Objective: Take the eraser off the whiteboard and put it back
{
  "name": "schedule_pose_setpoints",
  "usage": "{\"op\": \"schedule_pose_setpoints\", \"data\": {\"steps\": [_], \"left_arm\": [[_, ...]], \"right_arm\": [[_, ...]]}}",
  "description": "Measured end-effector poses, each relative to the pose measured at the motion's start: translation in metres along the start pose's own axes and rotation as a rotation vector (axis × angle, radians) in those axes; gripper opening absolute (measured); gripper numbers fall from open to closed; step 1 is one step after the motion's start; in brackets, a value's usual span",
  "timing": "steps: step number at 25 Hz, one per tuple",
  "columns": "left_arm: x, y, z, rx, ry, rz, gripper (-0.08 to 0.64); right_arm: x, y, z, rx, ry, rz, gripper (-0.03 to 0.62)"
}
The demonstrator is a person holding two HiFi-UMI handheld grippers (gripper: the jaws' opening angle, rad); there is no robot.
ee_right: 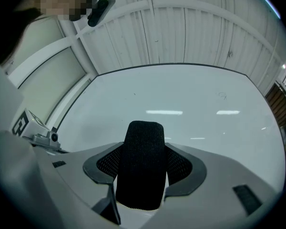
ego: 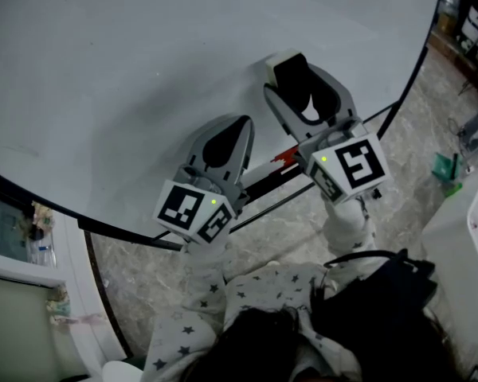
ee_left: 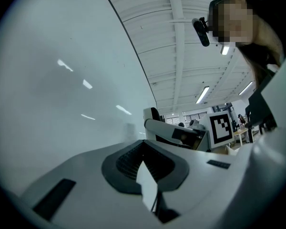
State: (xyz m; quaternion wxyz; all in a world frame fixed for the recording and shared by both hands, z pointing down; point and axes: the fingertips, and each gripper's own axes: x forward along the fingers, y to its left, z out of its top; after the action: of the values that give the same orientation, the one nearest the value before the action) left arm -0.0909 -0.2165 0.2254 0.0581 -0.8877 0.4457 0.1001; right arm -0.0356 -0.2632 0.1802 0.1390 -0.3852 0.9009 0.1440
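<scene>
Grippers number two: right gripper (ego: 293,82) clamps the one black eraser (ee_right: 140,171), left gripper (ego: 237,130) closed and empty, before one whiteboard (ego: 143,70)

A grey-brown marbled stone floor (ego: 303,213) spreads below. A small green object (ego: 444,168) lies on it near the right edge, close to a white piece of furniture (ego: 462,245). Overhead, a white ribbed panel ceiling (ee_left: 148,13) is crossed by a broad white beam (ee_left: 177,42) and lit by long fluorescent strip lights (ee_left: 203,94).

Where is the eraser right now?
The eraser is gripped between the right gripper's jaws, at the head view's centre right, in front of the whiteboard.
</scene>
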Motion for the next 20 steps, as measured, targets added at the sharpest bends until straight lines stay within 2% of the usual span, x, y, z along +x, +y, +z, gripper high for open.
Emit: {"op": "schedule_pose_setpoints", "data": {"steps": [11, 20], "left_arm": [[0.008, 0.009, 0.007, -0.011, -0.017, 0.011, 0.001], [0.006, 0.018, 0.007, -0.013, -0.014, 0.027, 0.002]], "right_arm": [[0.022, -0.008, 0.005, -0.106, -0.008, -0.08, 0.264], [0.025, -0.013, -0.007, -0.122, 0.024, -0.111, 0.264]]}}
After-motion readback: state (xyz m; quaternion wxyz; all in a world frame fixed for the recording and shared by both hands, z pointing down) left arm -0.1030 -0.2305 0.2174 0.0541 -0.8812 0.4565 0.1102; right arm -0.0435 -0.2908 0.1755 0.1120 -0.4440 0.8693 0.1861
